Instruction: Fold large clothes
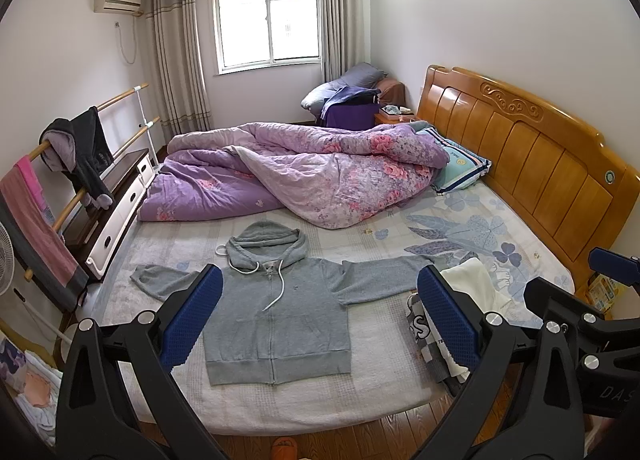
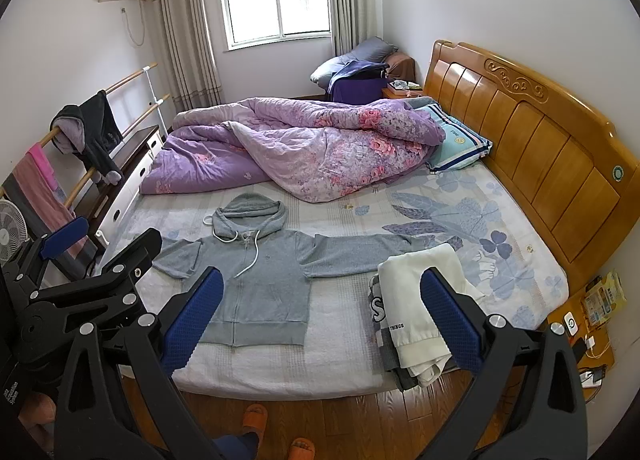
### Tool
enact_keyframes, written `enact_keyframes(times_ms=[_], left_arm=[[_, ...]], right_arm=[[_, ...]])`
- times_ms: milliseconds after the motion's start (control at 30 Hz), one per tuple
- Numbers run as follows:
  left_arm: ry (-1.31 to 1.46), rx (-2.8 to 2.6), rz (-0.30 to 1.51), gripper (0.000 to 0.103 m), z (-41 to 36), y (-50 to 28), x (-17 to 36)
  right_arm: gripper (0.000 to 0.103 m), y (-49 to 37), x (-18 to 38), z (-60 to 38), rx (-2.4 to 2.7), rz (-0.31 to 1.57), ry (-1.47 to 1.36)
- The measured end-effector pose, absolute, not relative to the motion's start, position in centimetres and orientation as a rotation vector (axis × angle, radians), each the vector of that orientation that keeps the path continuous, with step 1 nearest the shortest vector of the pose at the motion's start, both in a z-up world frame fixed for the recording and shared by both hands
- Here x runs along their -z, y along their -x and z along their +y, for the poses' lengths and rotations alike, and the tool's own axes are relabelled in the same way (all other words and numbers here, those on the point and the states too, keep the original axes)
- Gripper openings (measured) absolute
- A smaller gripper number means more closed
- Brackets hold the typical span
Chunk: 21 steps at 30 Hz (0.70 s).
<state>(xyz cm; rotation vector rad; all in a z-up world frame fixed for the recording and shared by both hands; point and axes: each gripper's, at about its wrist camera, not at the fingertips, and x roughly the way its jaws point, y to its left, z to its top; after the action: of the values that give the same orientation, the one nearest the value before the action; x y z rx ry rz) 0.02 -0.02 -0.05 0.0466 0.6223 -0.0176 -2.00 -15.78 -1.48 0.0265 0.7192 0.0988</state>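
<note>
A grey zip hoodie (image 1: 276,316) lies flat, front up, on the near part of the bed, sleeves spread to both sides and hood toward the quilt; it also shows in the right wrist view (image 2: 264,280). My left gripper (image 1: 320,312) is open and empty, held back from the bed's near edge with the hoodie between its blue pads. My right gripper (image 2: 320,312) is open and empty, to the right of the left one, which shows at the left edge of the right wrist view (image 2: 100,252). Neither touches the hoodie.
A pile of folded clothes with a white garment (image 2: 420,308) on top sits on the bed right of the hoodie. A purple floral quilt (image 1: 304,172) is bunched at the far side. Wooden headboard (image 1: 532,164) at right, clothes rail (image 1: 72,164) and fan at left, nightstand (image 2: 592,320).
</note>
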Motion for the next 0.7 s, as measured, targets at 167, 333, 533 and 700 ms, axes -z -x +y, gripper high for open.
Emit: enact_keyframes(times_ms=[167,333,533,700], left_arm=[[-0.046,0.020,0.627,0.098,0.1,0.0,0.1],[-0.042,0.024,0.631,0.098,-0.4,-0.6,0.7],[-0.041,0.027,0.635,0.098,-0.2,-0.8,1.2],[-0.033,0.032,0.647,0.098,1.7,-2.5,2.8]], right_arm=[[0.095,2.0,1.6,-15.7,-0.098,0.720,-0.027],[0.095,1.9,1.6,-15.6,-0.096,0.724,-0.024],[0.095,0.9,2.4,-15.4,-0.097,0.732,-0.022],[0.095,-0.1,2.8,-14.4,-0.093,0.744,-0.017]])
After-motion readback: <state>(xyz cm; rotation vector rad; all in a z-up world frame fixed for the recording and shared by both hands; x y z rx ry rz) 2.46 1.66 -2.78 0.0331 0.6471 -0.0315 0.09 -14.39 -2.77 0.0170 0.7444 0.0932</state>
